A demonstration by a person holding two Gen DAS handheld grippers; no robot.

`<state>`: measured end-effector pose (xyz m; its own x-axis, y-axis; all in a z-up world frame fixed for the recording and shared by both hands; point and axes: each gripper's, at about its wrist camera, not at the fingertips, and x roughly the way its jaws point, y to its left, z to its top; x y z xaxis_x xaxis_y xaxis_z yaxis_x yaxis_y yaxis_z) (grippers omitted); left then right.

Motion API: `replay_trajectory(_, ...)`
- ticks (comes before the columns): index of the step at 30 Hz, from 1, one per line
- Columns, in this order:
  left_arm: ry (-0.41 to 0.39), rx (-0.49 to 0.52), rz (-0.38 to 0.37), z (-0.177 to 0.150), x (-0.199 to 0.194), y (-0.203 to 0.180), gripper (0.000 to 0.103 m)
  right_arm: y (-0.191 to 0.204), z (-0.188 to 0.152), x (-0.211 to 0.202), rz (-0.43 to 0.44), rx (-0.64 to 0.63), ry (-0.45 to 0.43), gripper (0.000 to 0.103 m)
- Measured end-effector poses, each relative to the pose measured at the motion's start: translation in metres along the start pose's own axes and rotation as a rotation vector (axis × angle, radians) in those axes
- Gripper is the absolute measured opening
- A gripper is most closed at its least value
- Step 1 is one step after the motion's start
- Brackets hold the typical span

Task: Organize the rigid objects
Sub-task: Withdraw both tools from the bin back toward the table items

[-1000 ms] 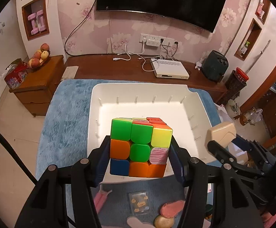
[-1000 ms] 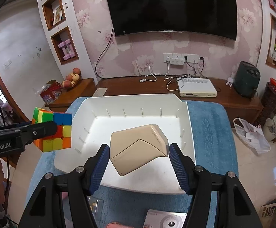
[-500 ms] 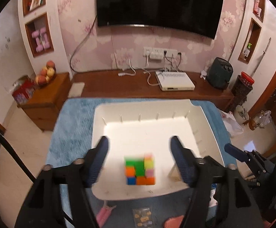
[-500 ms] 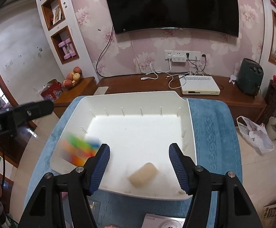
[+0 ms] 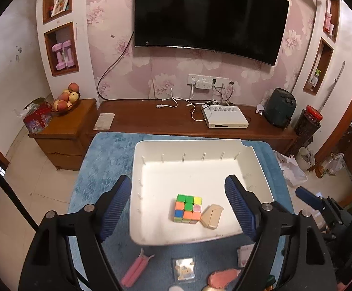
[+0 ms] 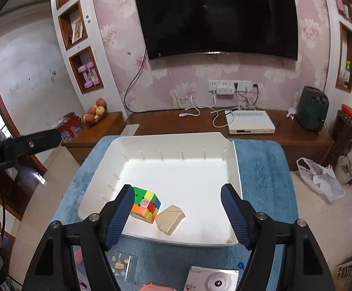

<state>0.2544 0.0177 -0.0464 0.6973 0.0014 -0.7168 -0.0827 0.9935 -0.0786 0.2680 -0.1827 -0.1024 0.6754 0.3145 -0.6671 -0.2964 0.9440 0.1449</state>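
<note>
Rubik's cube (image 5: 188, 208): lay on the floor of the white tray (image 5: 200, 145), toward its near edge, green face up in the left wrist view. Touching or just beside it on the right lay the beige angular block (image 5: 212, 215), resting on its side. Both items sat loose inside the tray, held by neither tool.

Left gripper (image 5: 179, 205): jaws apart, having just been opening, with nothing between the blue ribbed pads; it hung above the tray's near half, pointing down at the cube and block.

Right gripper (image 6: 177, 214): jaws likewise apart and just opening, empty, poised over the same near part of the tray. Its left pad overlapped the cube's edge in the right wrist view, with no visible contact.

Tray: white, shallow, with short ribs along its inner walls; it stood on a blue textured mat (image 5: 98, 169).

Loose items on the mat, nearer than the tray: pink clip (image 5: 137, 269), small clear packet with yellow shapes (image 5: 183, 269), white box with a round lens print (image 6: 212, 280).

Backdrop: dark television (image 5: 207, 17) on floral wallpaper, wooden console (image 5: 151, 121) carrying a white set-top box (image 5: 227, 118) and cables.
</note>
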Motion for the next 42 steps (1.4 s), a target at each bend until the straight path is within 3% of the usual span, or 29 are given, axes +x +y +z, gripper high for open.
replay_trajectory(11, -0.055, -0.007, -0.029, -0.029, -0.057, 0.025, 0.083, 0.029, -0.022, -0.064, -0.06, 0.001, -0.086, 0.078)
replay_trajectory(22, -0.085, -0.028, -0.059, -0.072, -0.107, 0.06, 0.083, 0.063, -0.077, -0.107, -0.104, 0.02, -0.061, 0.078)
replay_trajectory(32, -0.039, -0.047, -0.131, -0.106, -0.116, 0.076, 0.083, 0.086, -0.127, -0.131, -0.164, 0.039, 0.007, 0.078)
replay_trajectory(42, 0.057, -0.041, -0.149, -0.138, -0.11, 0.078, 0.083, 0.094, -0.165, -0.141, -0.215, 0.071, 0.107, 0.078)
